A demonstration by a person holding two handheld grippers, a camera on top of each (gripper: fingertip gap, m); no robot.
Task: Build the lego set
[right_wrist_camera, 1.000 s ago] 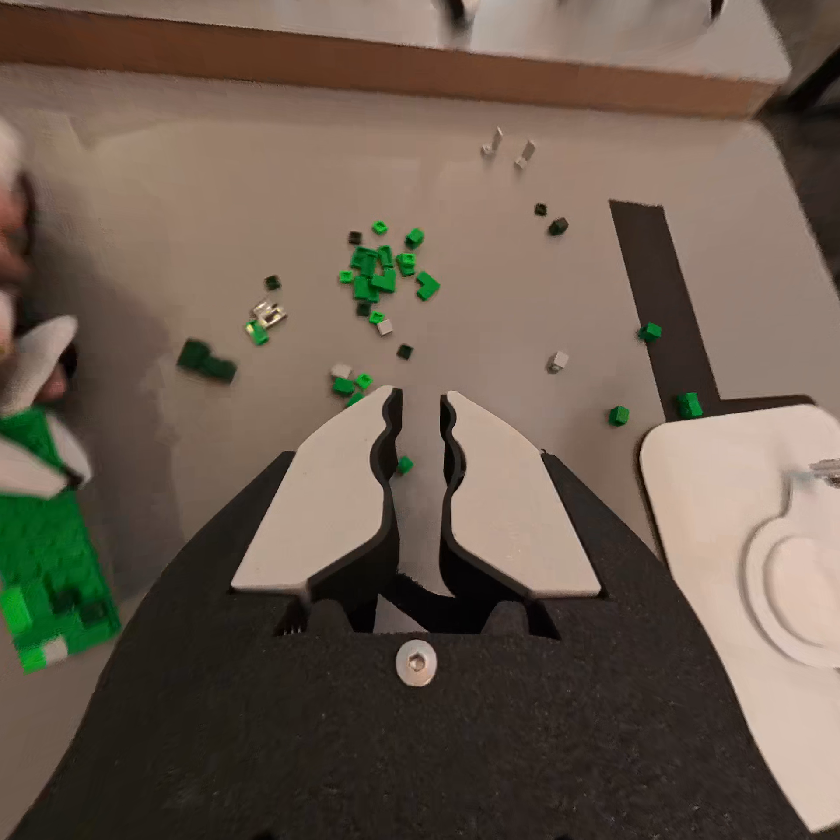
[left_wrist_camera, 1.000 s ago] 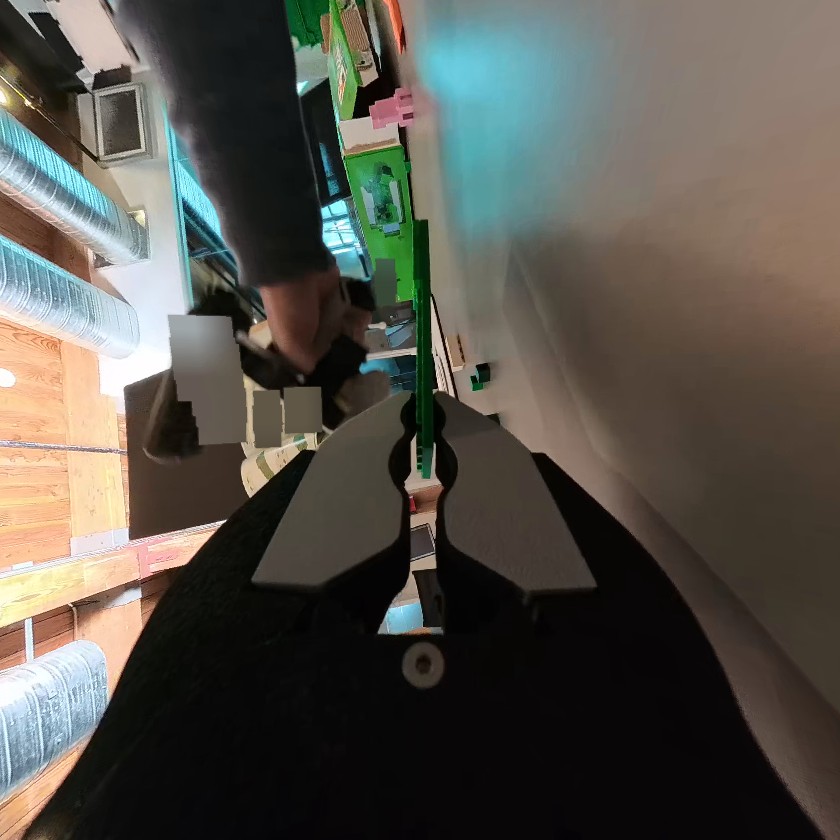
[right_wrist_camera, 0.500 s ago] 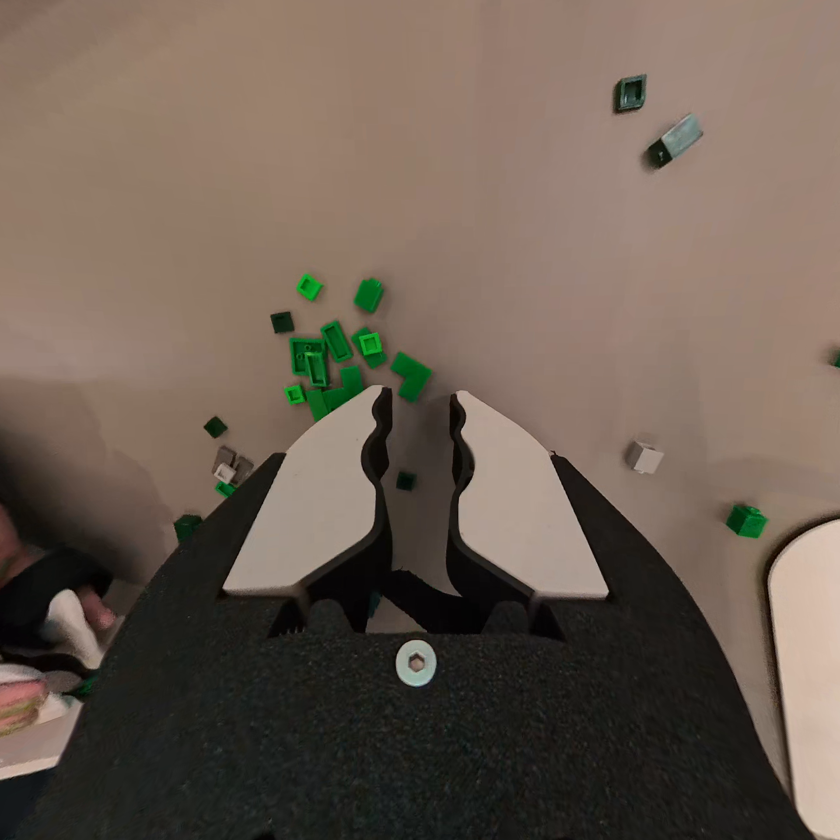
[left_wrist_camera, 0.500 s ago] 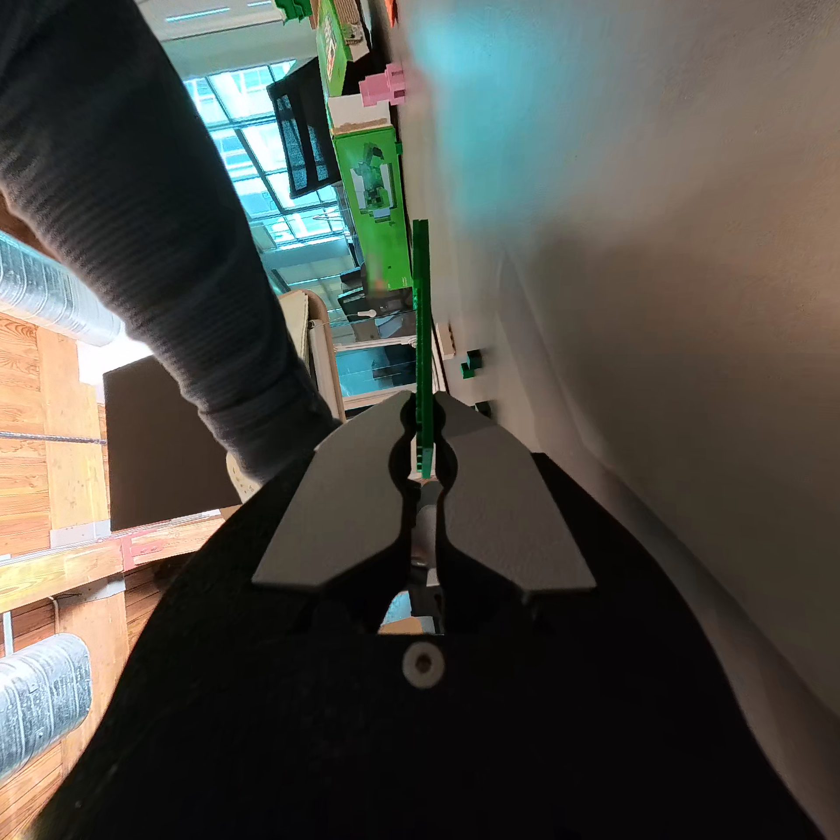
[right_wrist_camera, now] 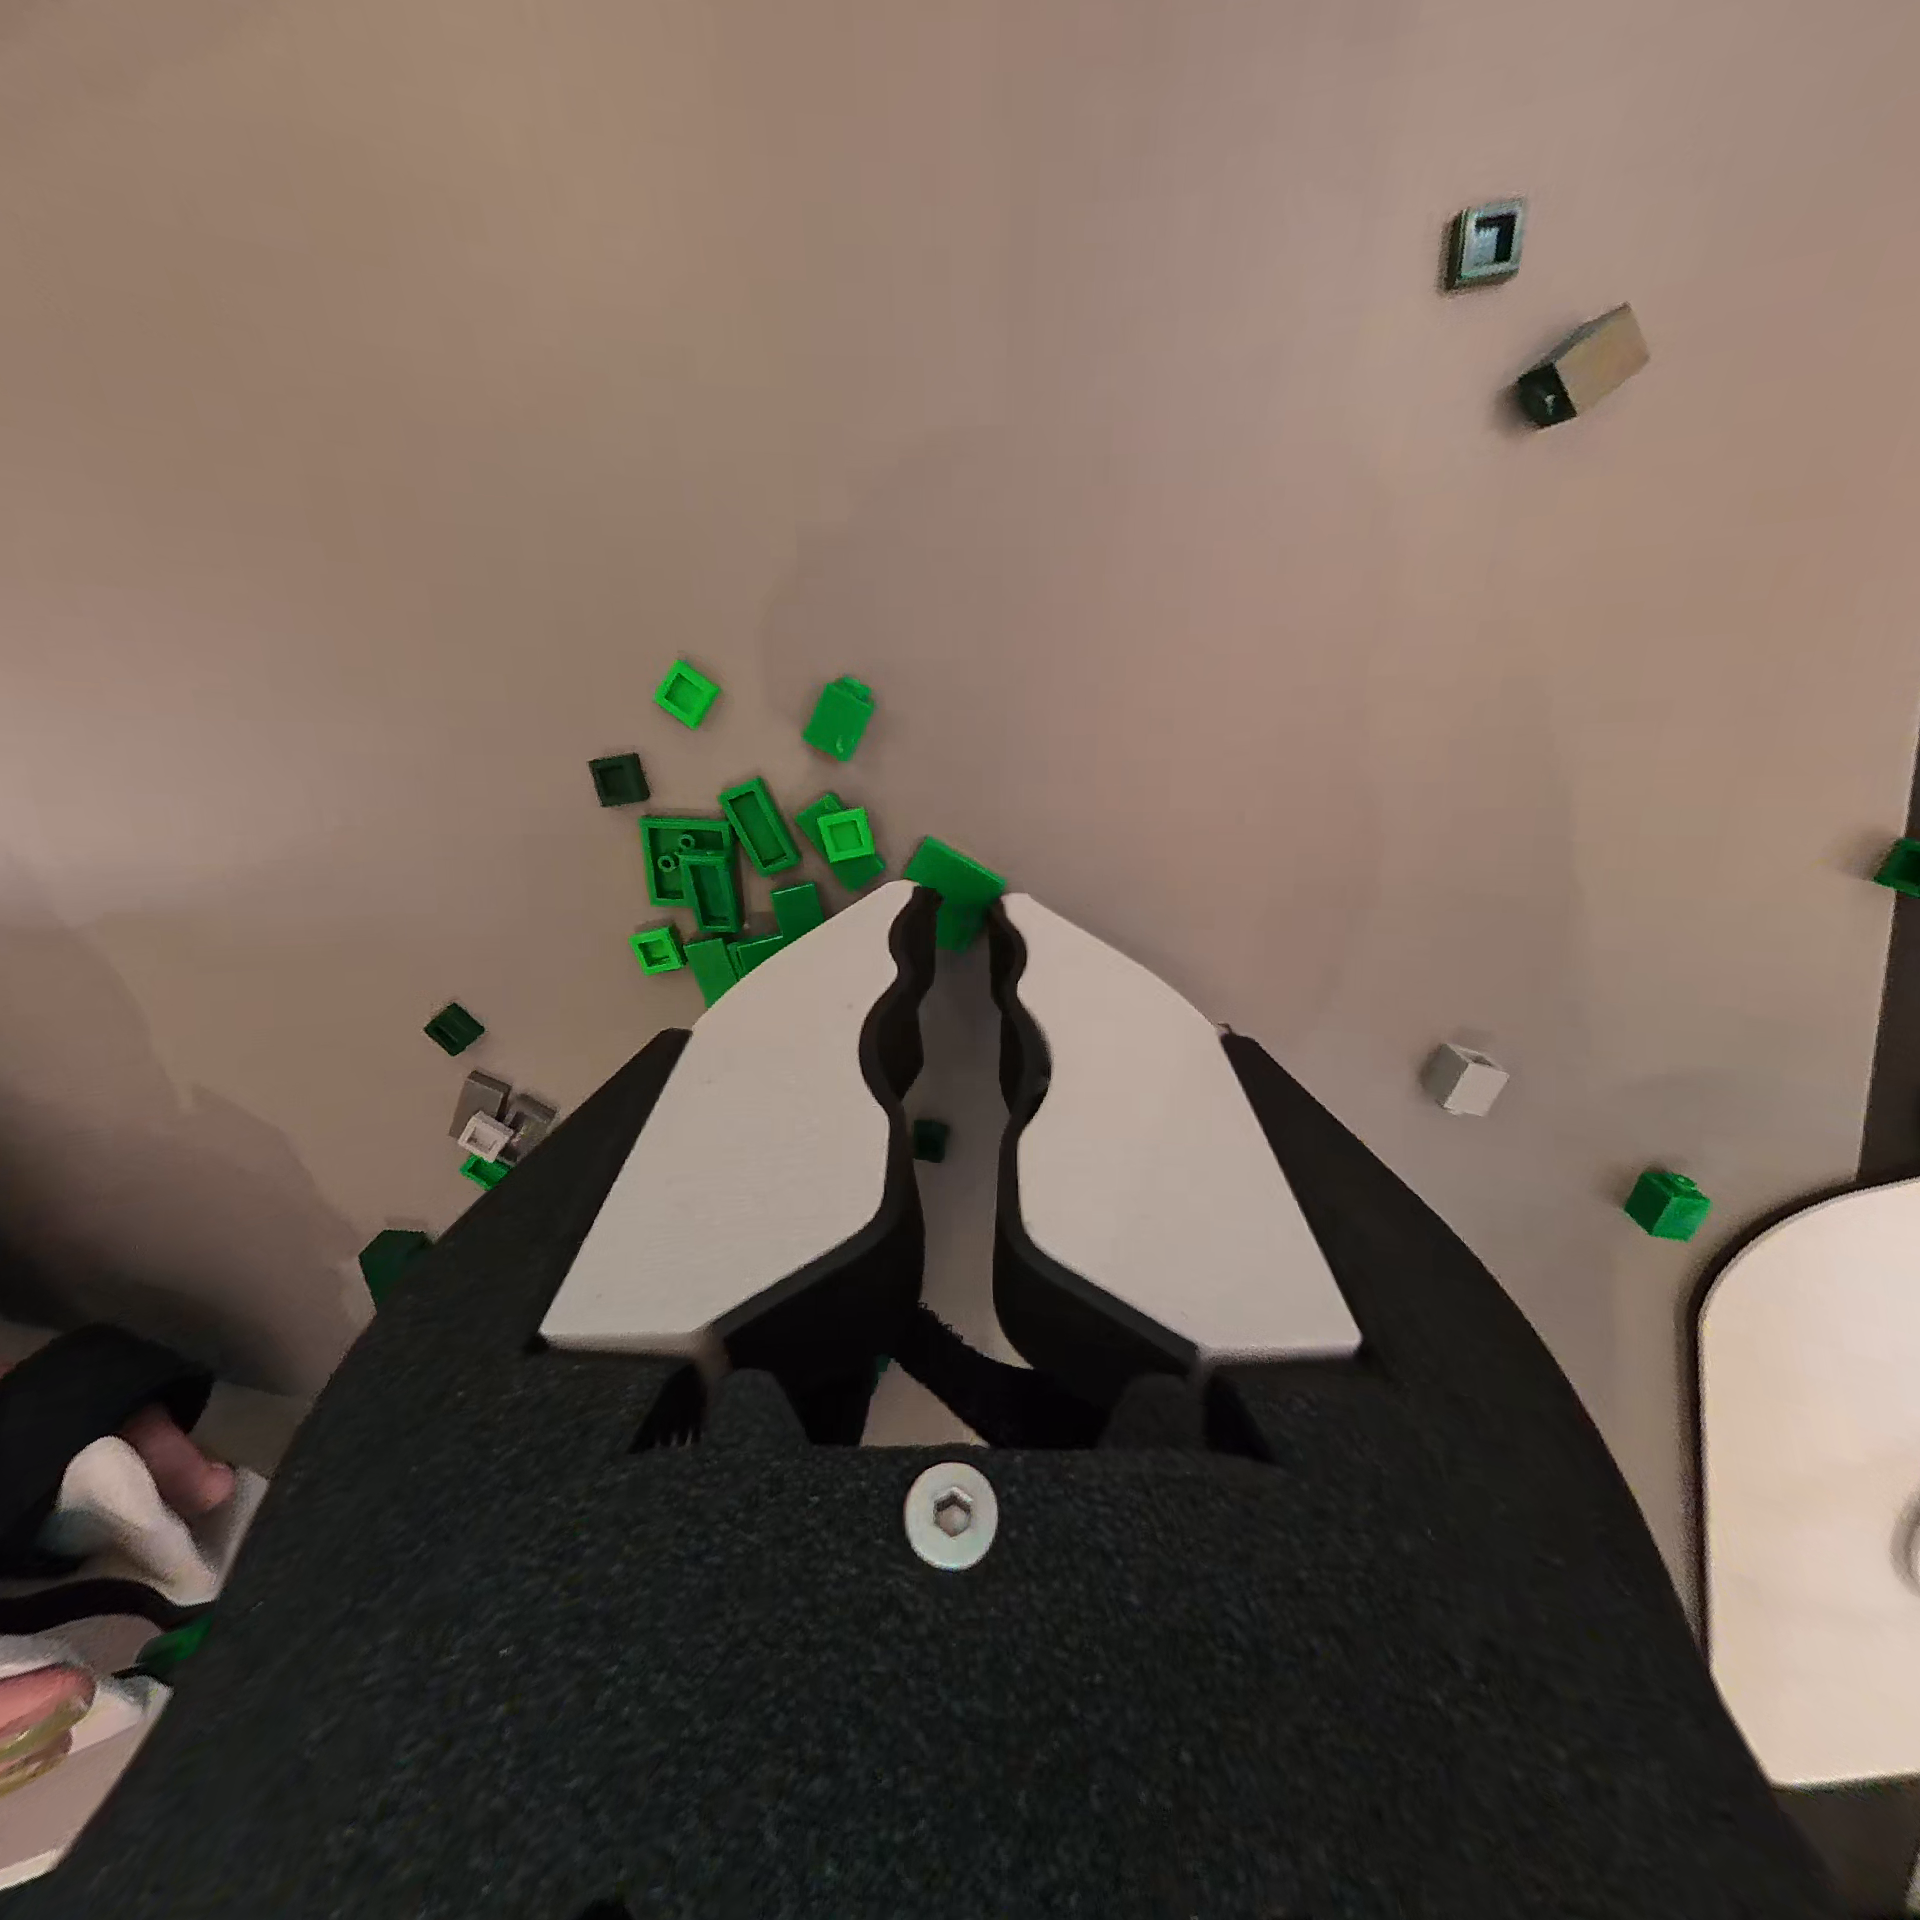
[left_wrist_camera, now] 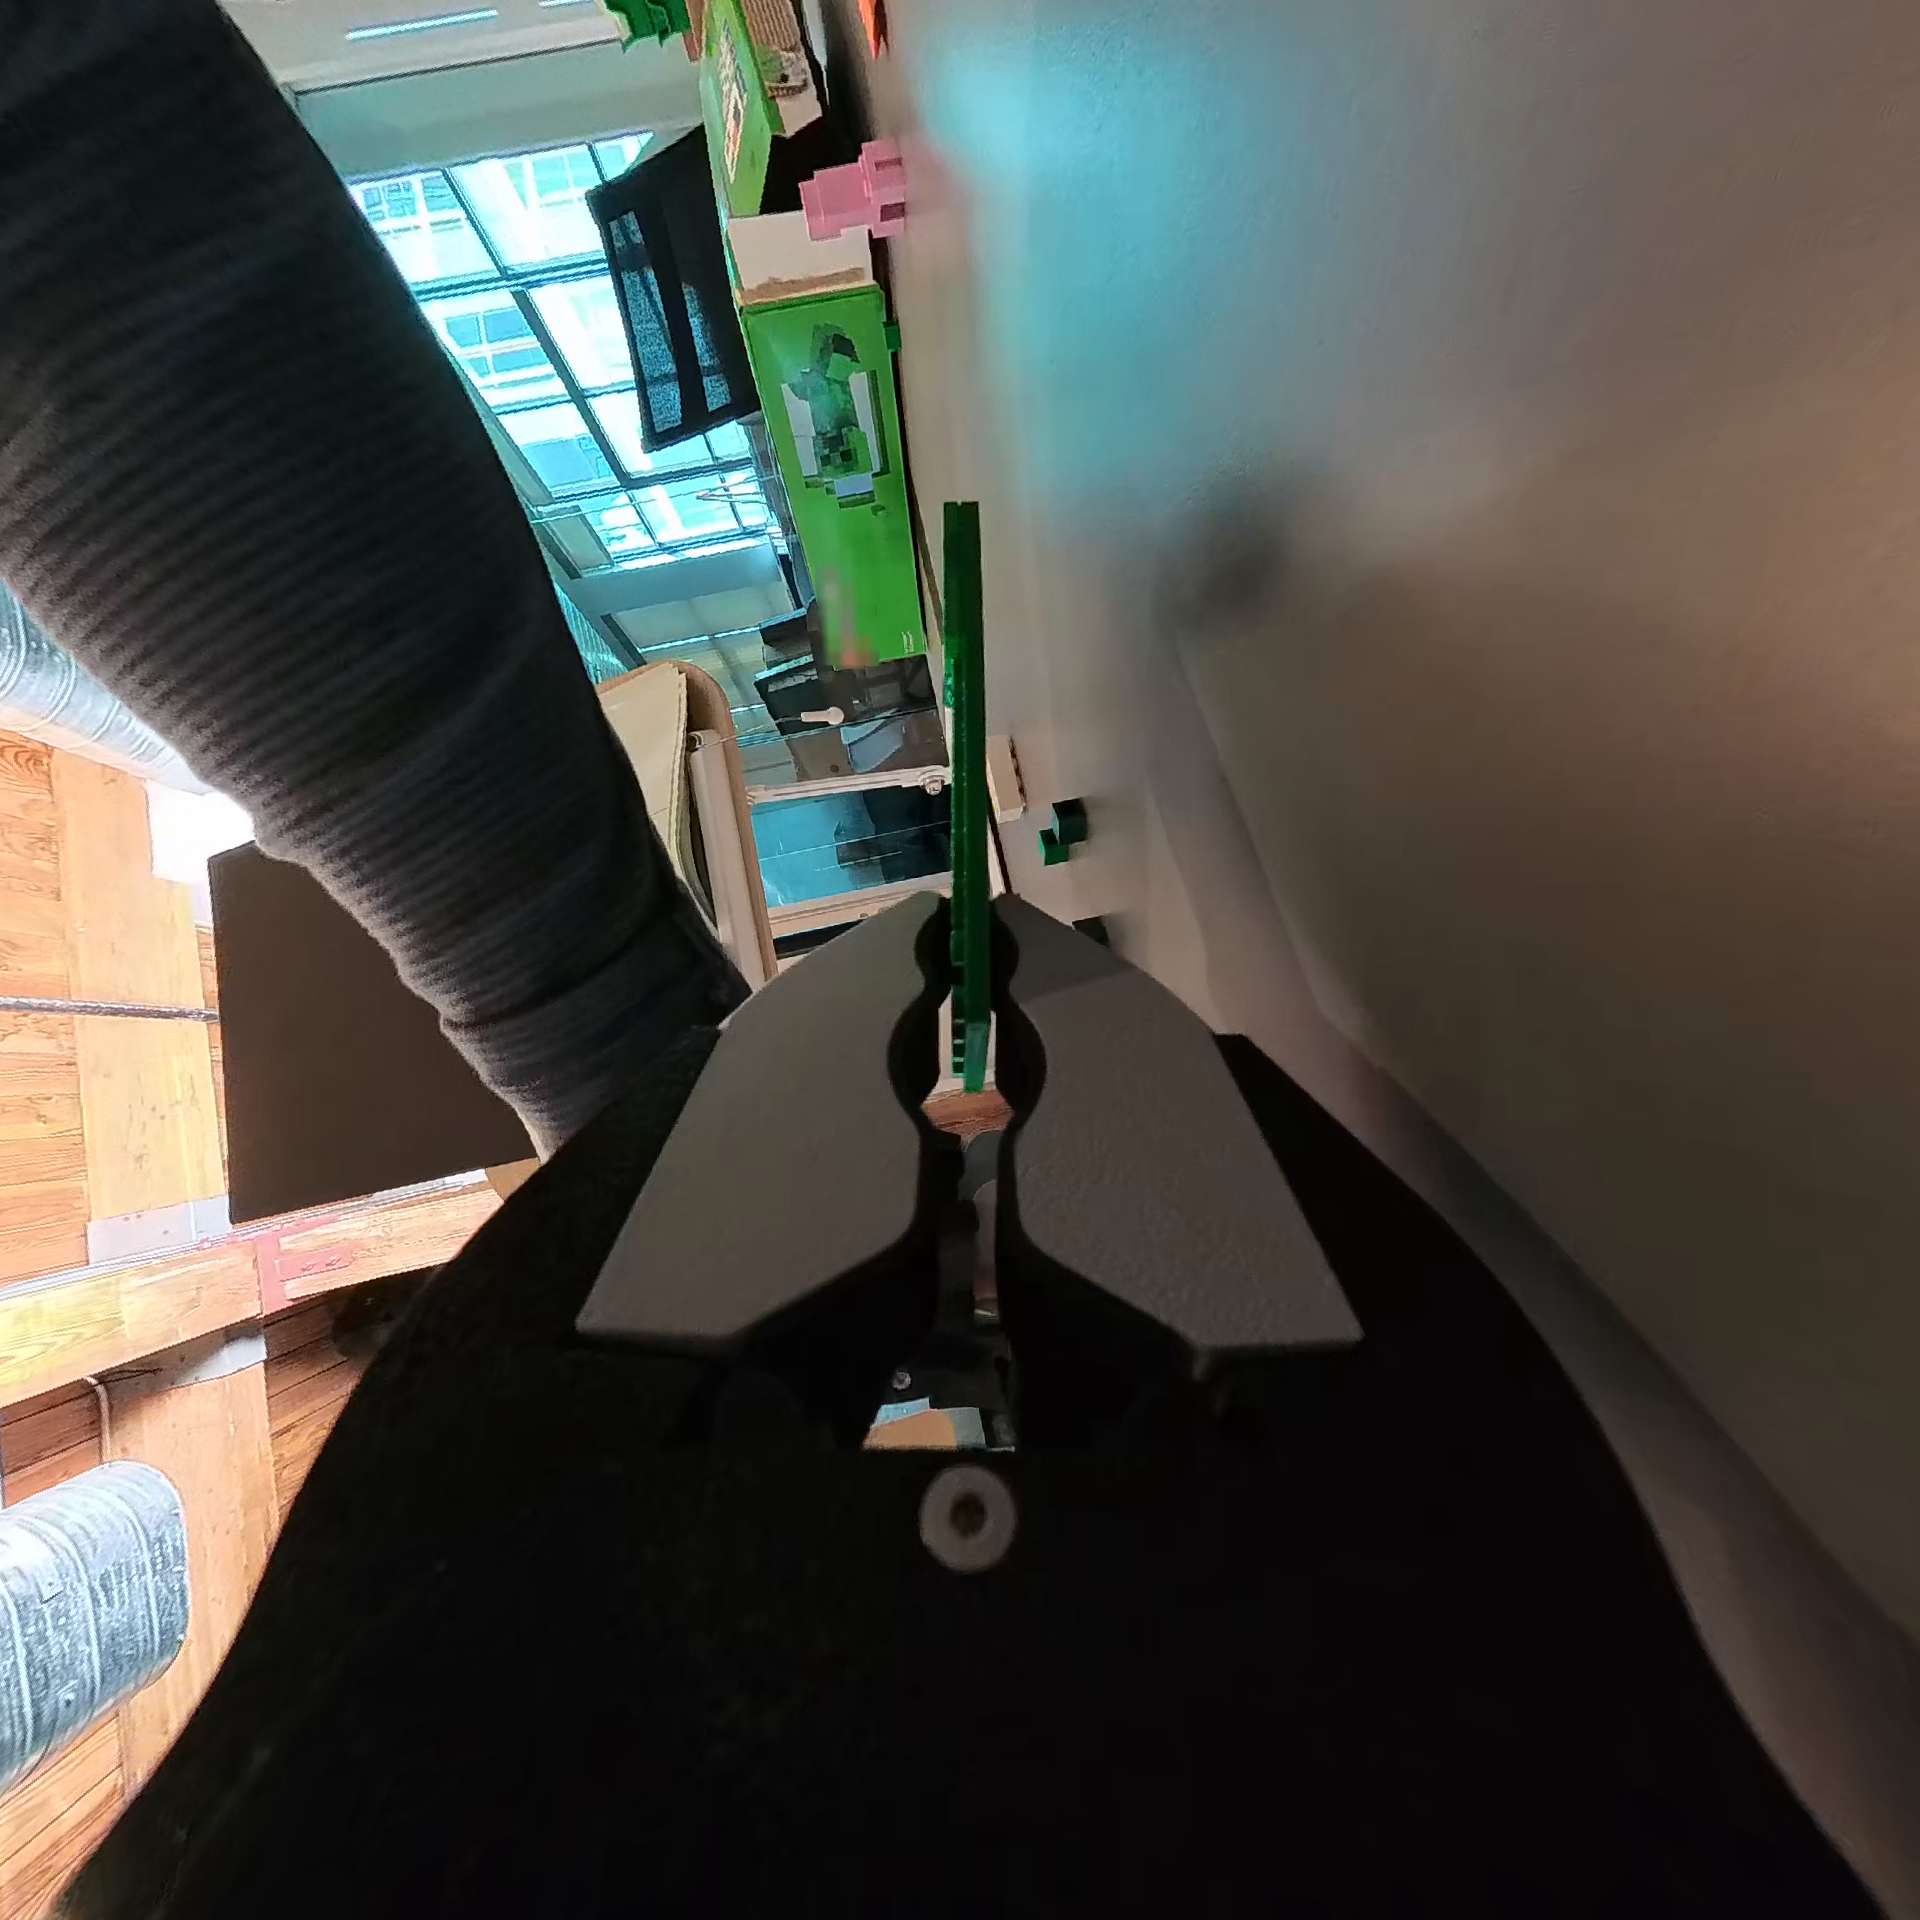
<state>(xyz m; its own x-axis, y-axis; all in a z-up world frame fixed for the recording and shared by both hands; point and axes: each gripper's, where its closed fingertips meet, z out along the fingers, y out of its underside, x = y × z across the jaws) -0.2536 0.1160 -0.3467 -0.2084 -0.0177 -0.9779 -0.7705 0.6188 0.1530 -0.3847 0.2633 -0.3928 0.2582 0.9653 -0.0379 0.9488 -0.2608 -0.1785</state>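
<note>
My left gripper [left_wrist_camera: 966,914] is shut on a thin green baseplate [left_wrist_camera: 964,727], seen edge-on and held upright beside the grey table [left_wrist_camera: 1455,520]. My right gripper [right_wrist_camera: 958,902] is low over the table, and its tips pinch a small bright green angled plate [right_wrist_camera: 951,871] at the right edge of a pile of small green pieces [right_wrist_camera: 717,862]. A tiny dark green piece [right_wrist_camera: 928,1140] lies on the table between the fingers, further back.
Loose pieces lie around: a grey cube [right_wrist_camera: 1463,1078], a green brick [right_wrist_camera: 1664,1203], two dark pieces [right_wrist_camera: 1579,364] far right. A white plate-like object [right_wrist_camera: 1818,1507] is at the right edge. A dark sleeve [left_wrist_camera: 312,623], a green box [left_wrist_camera: 842,468] and a pink figure [left_wrist_camera: 857,192] show in the left wrist view. One gripper's finger ends stand about 20 cm off the other's.
My right gripper moved down and forward to the pile and its jaws narrowed onto the angled green plate. My left gripper kept its hold on the baseplate; the sleeve moved across its view.
</note>
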